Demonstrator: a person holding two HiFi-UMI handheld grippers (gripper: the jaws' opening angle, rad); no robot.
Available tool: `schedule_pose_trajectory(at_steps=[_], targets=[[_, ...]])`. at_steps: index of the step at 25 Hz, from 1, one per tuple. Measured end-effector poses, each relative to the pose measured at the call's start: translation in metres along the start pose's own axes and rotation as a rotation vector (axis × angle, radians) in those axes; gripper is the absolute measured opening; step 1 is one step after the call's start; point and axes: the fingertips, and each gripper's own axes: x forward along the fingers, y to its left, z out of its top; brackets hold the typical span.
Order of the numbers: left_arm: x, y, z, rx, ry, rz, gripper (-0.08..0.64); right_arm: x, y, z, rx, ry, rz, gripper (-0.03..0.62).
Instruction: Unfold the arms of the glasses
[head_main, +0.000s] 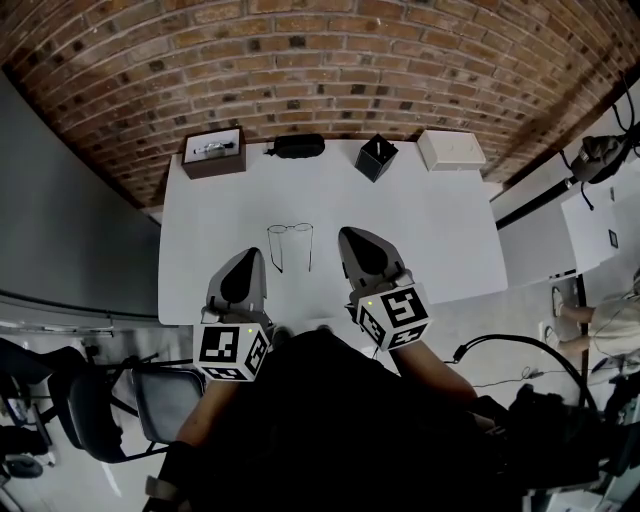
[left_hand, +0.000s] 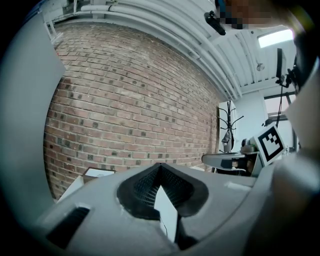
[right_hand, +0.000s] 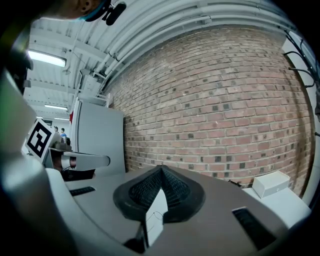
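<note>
Glasses lie near the middle of the white surface, a little toward its near edge, front frame facing the far edge. Their two arms run back toward the near edge as thin, roughly parallel lines, apart from each other and not laid across the lenses. We judge both arms already swung out and the task done or all but done. At this size we cannot tell whether each hinge is fully open. Left tongs sit at the near edge just left of the glasses, right tongs just right of them; neither touches the frame. In the left gripper view the left tongs are closed pad to pad with nothing between. The right gripper view shows the same for the right tongs: closed and empty. What is left, as we judge it, is at most a check of the hinges. Along the far edge stand a brown box at the far left corner, a black case, a black cube-shaped box and a white box toward the far right corner, all well apart from the glasses. A brick wall rises behind. Nothing lies between the tongs and the glasses.
</note>
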Motion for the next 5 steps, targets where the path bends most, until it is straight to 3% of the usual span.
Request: schedule_pose_trajectory(at_steps=[5], targets=[[0.0016,-0.0006,-0.0006,-0.002,0.002,-0.002,0.011,0.0005,-0.0002,-0.0005,0.000,0.003,0.000,0.009]])
